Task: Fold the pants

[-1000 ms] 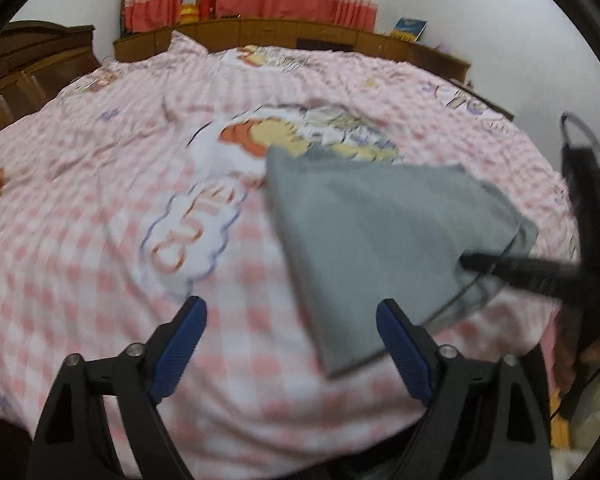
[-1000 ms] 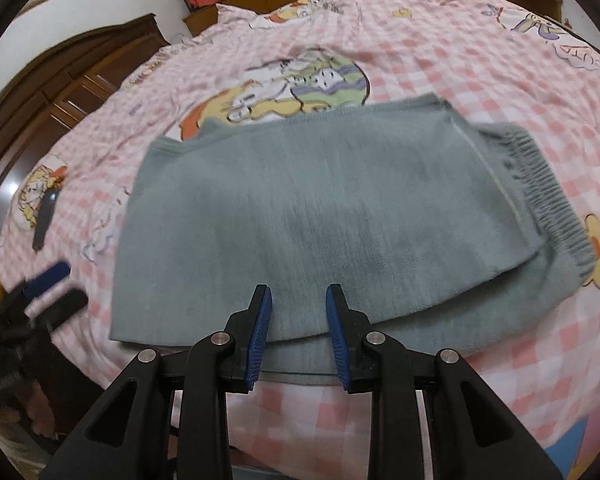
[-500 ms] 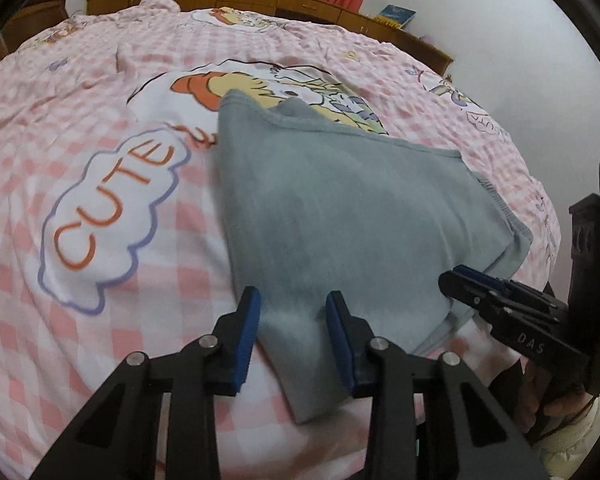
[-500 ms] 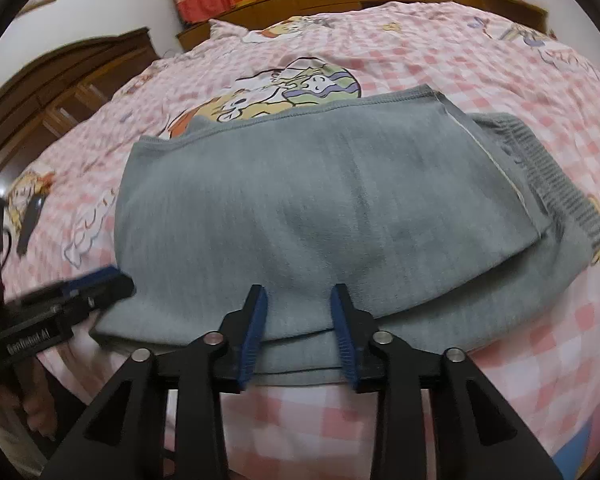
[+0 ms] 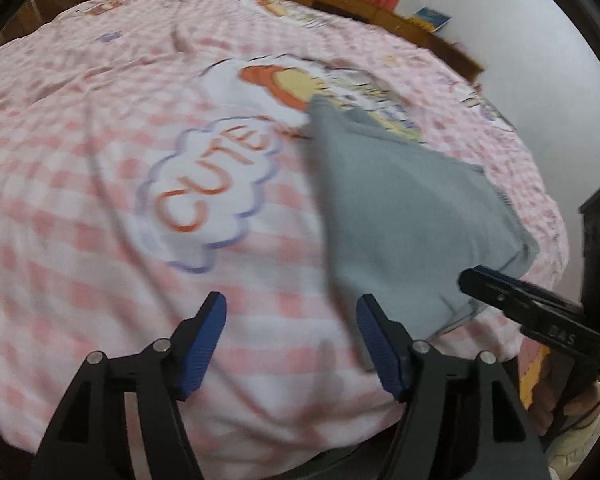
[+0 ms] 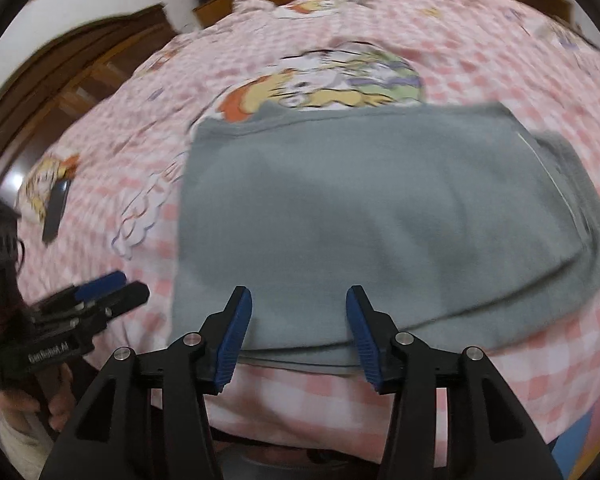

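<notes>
The pants lie folded on the bed. Both grippers, left and right, are opening with nothing held. The fold seems nearly finished; a further fold needs an edge regripped.

The word "CUTE" in orange capital letters sits inside a blue-outlined cloud shape printed on the pink checked bedsheet. White lettering on the side of each gripper body is too blurred to read.
</notes>
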{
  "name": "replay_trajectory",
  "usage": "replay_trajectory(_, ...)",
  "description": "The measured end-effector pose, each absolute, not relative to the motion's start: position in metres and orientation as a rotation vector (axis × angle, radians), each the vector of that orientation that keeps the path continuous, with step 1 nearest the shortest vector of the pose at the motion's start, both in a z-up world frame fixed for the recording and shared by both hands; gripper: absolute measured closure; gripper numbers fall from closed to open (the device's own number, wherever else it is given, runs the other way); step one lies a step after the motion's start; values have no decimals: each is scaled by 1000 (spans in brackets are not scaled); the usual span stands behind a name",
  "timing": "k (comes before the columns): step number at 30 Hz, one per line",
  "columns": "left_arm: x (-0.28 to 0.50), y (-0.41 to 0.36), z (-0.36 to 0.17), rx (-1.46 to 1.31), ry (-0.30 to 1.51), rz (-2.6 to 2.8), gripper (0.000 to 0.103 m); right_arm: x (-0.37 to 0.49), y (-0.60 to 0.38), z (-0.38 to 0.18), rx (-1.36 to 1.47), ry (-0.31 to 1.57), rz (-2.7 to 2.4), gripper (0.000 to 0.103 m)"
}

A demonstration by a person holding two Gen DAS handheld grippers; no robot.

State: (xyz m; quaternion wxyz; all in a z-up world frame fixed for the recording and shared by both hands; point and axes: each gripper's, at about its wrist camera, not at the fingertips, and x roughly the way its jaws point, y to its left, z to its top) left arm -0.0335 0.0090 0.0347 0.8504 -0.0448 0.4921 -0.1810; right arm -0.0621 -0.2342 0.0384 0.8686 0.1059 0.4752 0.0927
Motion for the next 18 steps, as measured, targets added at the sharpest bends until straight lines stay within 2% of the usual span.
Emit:
replay_trajectory(5,-33,39,39,-108,1029,-313,21,-52,-192,48,67,986,189,53)
replay_trajectory(18,-33,80,28,-172,1046,-225,21,-20,-134,30,-9,1046,218,53)
